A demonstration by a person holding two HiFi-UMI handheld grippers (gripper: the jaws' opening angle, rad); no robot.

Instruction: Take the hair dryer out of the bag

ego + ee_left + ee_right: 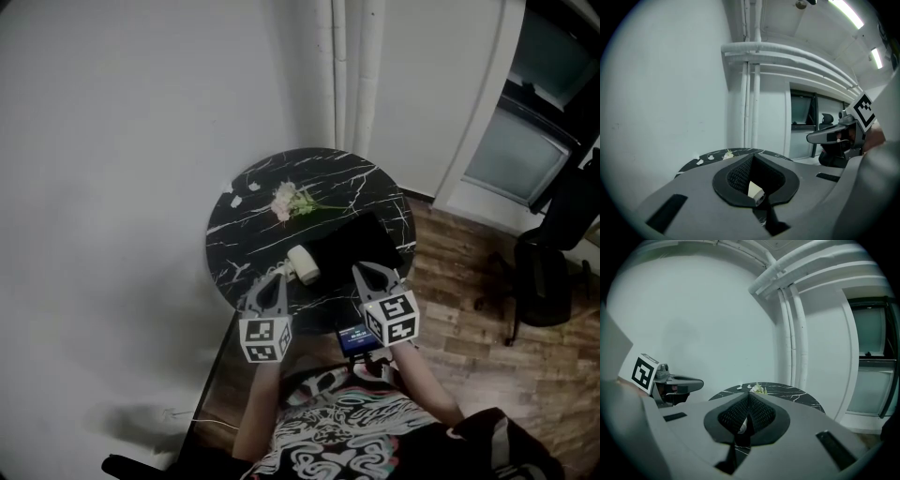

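A black bag lies flat on the round black marble table. The white hair dryer pokes out of the bag's left end, toward me. My left gripper hovers just left of the dryer, shut and empty. My right gripper is over the bag's near edge, also shut and empty. In the left gripper view the dryer shows through the gap below the closed jaws, and the right gripper is off to the right. In the right gripper view the dryer appears the same way.
A small bunch of pale flowers and white scraps lie on the far side of the table. White pipes run up the wall behind. A dark chair stands on the wooden floor at the right.
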